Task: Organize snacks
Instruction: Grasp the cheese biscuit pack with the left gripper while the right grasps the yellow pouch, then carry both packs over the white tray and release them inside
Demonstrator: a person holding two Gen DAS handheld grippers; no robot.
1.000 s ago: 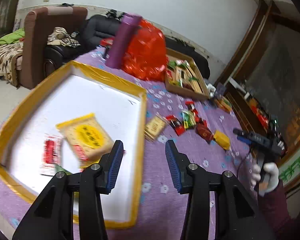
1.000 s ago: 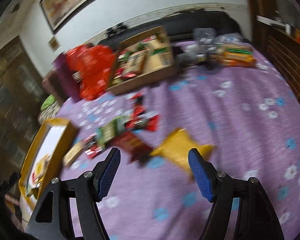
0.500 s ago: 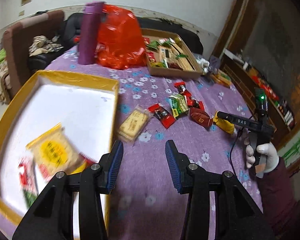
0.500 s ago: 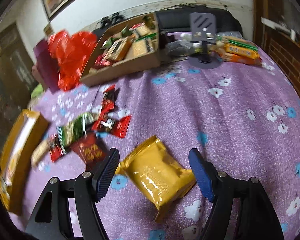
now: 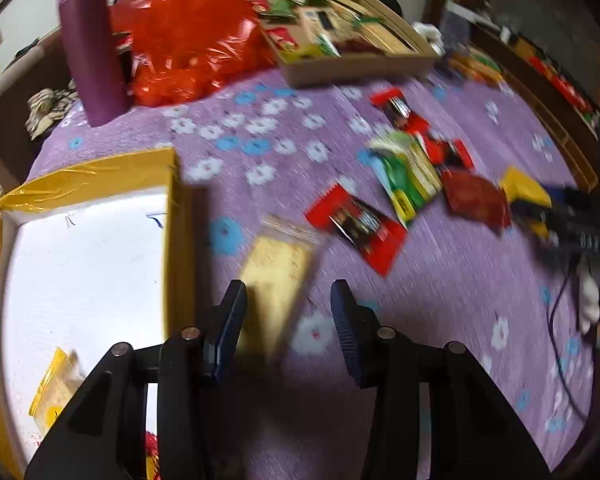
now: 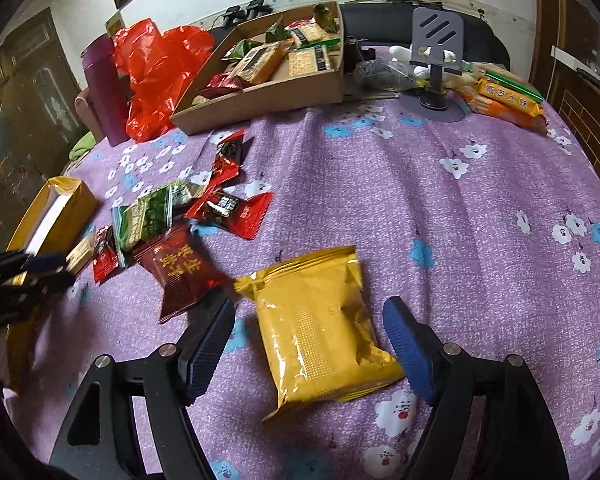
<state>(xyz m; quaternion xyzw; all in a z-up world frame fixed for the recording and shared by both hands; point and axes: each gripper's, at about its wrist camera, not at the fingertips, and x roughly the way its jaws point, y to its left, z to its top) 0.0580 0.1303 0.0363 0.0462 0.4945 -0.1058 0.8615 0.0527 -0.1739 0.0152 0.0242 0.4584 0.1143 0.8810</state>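
Note:
My left gripper point(image 5: 288, 312) is open over a pale yellow cracker packet point(image 5: 278, 276) lying on the purple cloth just right of the yellow-rimmed white box point(image 5: 88, 260); the packet lies between the jaws, blurred. My right gripper point(image 6: 308, 332) is open around a yellow snack bag point(image 6: 320, 332) flat on the cloth. Beside it lie a dark red packet point(image 6: 184, 276), a green packet point(image 6: 152, 212) and red packets point(image 6: 236, 208). A yellow packet point(image 5: 56, 388) lies inside the white box.
A cardboard tray point(image 6: 268, 92) of snacks stands at the back, with a red plastic bag point(image 6: 156, 68) and a purple bottle point(image 6: 102, 88) to its left. A phone stand point(image 6: 436, 60) and orange packets point(image 6: 508, 100) are at the back right.
My left gripper has swung right from over the white box to the cracker packet. My right gripper has moved forward and down so the yellow bag sits between its jaws.

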